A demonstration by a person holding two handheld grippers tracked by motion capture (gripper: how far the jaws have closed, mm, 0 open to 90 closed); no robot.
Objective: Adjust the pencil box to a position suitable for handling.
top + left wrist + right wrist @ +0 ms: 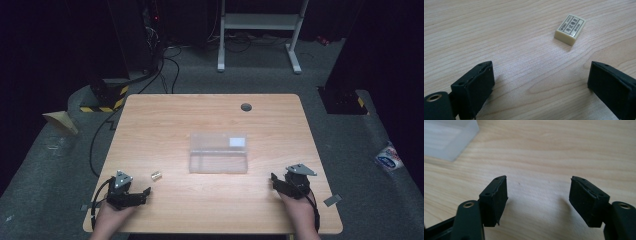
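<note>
At the near edge of the wooden table (165,115), the left gripper (540,82) rests low over the pale grained surface with its black jaws spread wide and nothing between them. Just ahead of them, nearer the right-hand jaw, lies a small cream eraser (570,29), a rectangular block with a printed label on top, flat on the wood and apart from both jaws. In the high view the left gripper (146,192) points rightward, the eraser (157,175) just beyond it. The right gripper (538,195) also sits low, its jaws wide apart and empty; in the high view the right gripper (273,178) points left. Farther off, mid-table, stands a clear, frosted plastic box (218,153), rectangular, with a white label at one corner.
</note>
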